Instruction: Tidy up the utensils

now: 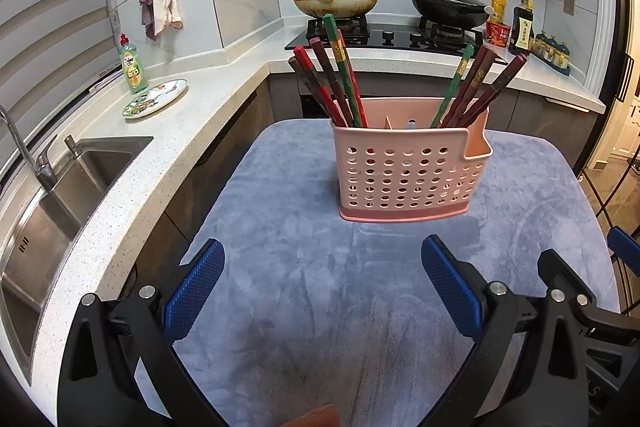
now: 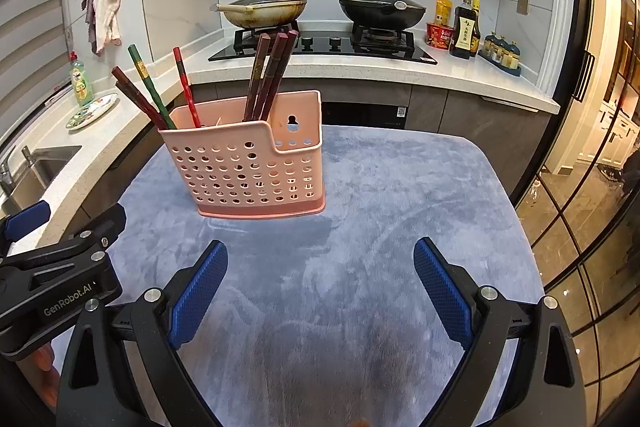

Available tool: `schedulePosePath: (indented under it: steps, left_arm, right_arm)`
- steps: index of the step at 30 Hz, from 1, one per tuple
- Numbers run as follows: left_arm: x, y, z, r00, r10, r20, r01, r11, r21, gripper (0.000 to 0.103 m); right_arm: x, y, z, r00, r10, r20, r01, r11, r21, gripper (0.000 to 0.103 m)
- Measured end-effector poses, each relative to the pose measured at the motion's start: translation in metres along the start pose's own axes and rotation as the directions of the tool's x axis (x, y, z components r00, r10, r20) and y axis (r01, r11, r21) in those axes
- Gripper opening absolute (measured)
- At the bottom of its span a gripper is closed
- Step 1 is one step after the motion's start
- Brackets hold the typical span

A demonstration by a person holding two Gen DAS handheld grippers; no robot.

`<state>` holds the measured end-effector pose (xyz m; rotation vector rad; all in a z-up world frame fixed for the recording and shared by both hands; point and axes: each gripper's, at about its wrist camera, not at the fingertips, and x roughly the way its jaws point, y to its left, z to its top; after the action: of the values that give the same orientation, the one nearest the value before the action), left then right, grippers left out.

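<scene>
From my remote station, the grey-blue cloth fills most of both wrist views, spread over a table that stands in front of a white speckled kitchen counter. On the cloth, at 12 o'clock from my left gripper and near 11 o'clock from my right gripper, stands the pink perforated utensil holder, upright, its base flat on the fabric and well apart from both tools. Chopsticks already stand in it: one bundle of red, dark brown and green sticks leans toward 11 o'clock at the holder's left end, and a second bundle leans toward 1 o'clock nearer its right end; I cannot tell exactly which compartments they sit in. I hold both grippers low over the near part of the cloth, each with its blue-padded fingers spread wide apart and nothing between them. In the right wrist view the black body of the left gripper shows at 9 o'clock. Beyond the table, a steel sink lies at 9 o'clock in the left view, with a patterned plate and a green dish-soap bottle beside each other on the counter behind it. Two lidded woks sit on the gas hob at 12 o'clock.
</scene>
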<state>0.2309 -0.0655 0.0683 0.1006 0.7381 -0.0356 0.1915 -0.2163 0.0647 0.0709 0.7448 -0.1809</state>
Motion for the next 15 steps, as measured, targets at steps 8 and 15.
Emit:
schedulePosePath:
  steps: [8,15]
  left_arm:
    - [0.0032,0.0006,0.0003,1.000,0.004,-0.015,-0.004,1.000,-0.004,0.095]
    - [0.0023,0.0017,-0.0006,1.000,0.015,-0.015,-0.015,1.000,-0.016,0.095]
  right_arm:
    - [0.0002,0.0001,0.0002,1.000,0.000,0.000,0.000,1.000,-0.001,0.090]
    - [0.0013,-0.0008,0.0006,1.000,-0.003,-0.002,0.003,1.000,0.001,0.090]
